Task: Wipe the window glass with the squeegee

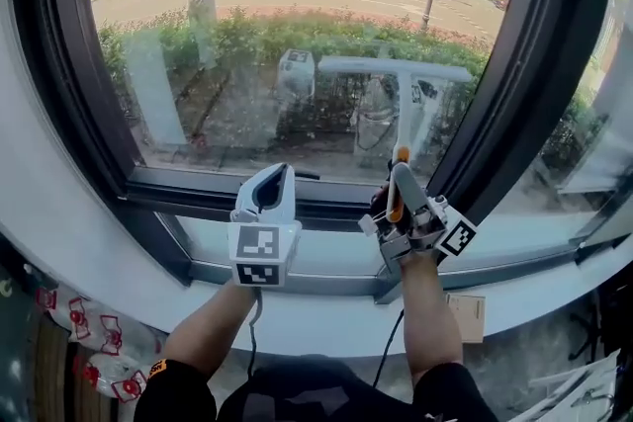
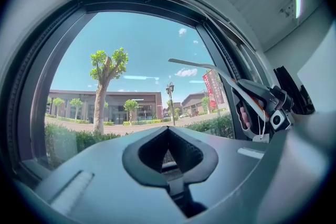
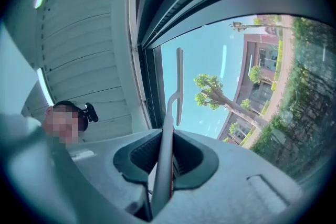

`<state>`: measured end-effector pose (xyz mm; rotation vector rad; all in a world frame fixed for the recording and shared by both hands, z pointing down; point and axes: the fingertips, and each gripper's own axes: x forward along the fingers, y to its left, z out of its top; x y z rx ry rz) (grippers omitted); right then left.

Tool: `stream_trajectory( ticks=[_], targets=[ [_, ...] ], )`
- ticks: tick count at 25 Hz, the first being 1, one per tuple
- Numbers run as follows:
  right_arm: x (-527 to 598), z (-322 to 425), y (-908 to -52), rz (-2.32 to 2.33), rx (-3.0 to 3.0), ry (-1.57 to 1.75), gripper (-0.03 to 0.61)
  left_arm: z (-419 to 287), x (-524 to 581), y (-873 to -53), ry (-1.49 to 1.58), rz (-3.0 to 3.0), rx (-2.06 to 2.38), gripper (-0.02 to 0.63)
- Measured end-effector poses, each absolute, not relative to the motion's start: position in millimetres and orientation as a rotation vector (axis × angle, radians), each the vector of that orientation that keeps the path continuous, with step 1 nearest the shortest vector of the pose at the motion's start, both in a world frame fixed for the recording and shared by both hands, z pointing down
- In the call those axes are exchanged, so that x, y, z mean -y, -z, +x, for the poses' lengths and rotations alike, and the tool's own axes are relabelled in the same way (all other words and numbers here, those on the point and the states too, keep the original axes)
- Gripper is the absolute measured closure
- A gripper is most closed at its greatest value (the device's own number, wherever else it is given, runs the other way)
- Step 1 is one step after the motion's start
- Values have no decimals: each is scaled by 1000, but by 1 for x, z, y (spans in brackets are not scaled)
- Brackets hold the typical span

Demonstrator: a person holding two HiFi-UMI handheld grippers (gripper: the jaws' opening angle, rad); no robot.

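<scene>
Your right gripper (image 1: 406,198) is clenched on the handle of the slim grey squeegee with an orange stripe (image 3: 164,165). It holds the squeegee upright above the white sill (image 1: 326,321), near the dark window frame (image 1: 495,94) at the pane's right edge. The thin blade stands crosswise at the top of the handle, in front of the clear window glass (image 1: 297,35). You cannot tell from these views whether it touches the pane. Your left gripper (image 1: 275,183) hovers just beside the right one, over the sill. Its jaws are closed together with nothing between them, pointing up at the glass.
</scene>
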<state>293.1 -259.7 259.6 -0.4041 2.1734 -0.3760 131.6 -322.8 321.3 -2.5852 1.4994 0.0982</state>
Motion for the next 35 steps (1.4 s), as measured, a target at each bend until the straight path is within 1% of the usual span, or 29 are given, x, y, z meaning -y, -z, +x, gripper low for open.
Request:
stream_trajectory(
  ticks=[9, 17, 24, 35],
  targets=[
    [275, 316, -151, -373, -2223, 225, 529, 157, 319, -204, -279, -2458, -1428, 595],
    [275, 319, -127, -333, -2176, 231, 529, 165, 315, -156, -389, -2481, -1382, 595],
    [281, 323, -149, -348, -2148, 307, 529, 173, 316, -172, -350, -2528, -1375, 595],
    [263, 329, -250, -409, -2099, 435, 529, 185, 307, -258, -237, -2605, -1360, 595]
  ],
)
